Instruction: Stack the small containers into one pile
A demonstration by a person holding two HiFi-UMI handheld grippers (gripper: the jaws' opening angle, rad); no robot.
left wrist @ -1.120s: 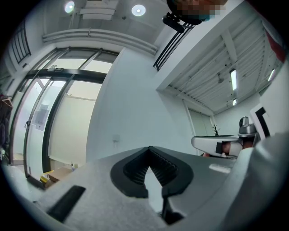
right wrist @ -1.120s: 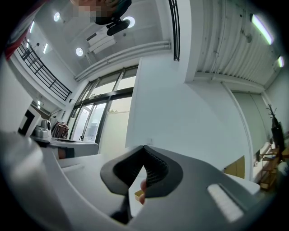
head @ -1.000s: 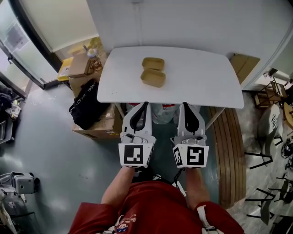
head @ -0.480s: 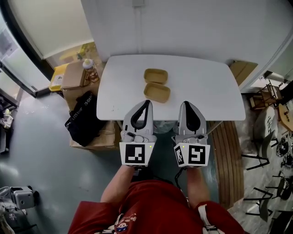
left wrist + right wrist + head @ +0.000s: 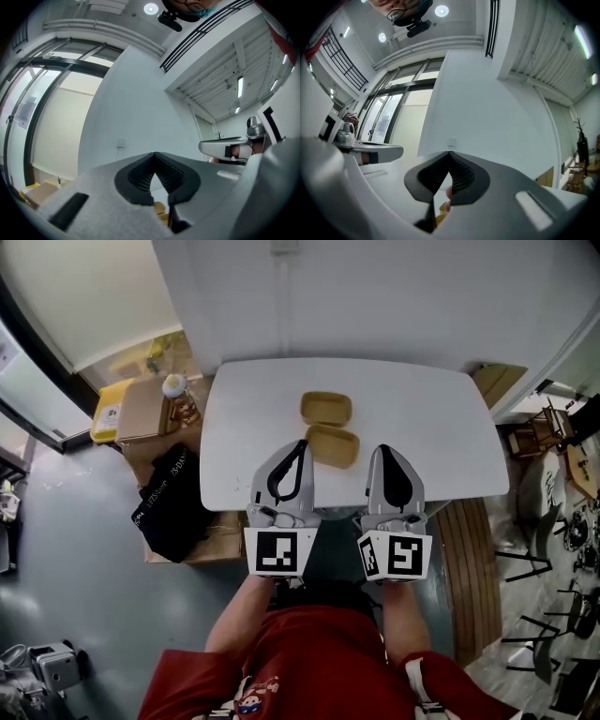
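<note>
My white worktop (image 5: 422, 418) stands against a white wall (image 5: 394, 296). On the grey floor (image 5: 84, 596) to its left sits a cardboard box (image 5: 141, 413) with a bottle (image 5: 178, 397) on top and a flat yellow thing (image 5: 106, 413) just beside it, further left. Nearer me, a black bag (image 5: 167, 502) with white print leans on another cardboard box (image 5: 214, 538). To the right lie wooden slats (image 5: 473, 568), with black-legged chairs (image 5: 536, 559) beyond them. A brown board (image 5: 494, 379) rests by the worktop's far right corner. Overhead, a round ceiling light (image 5: 151, 8) glows.
</note>
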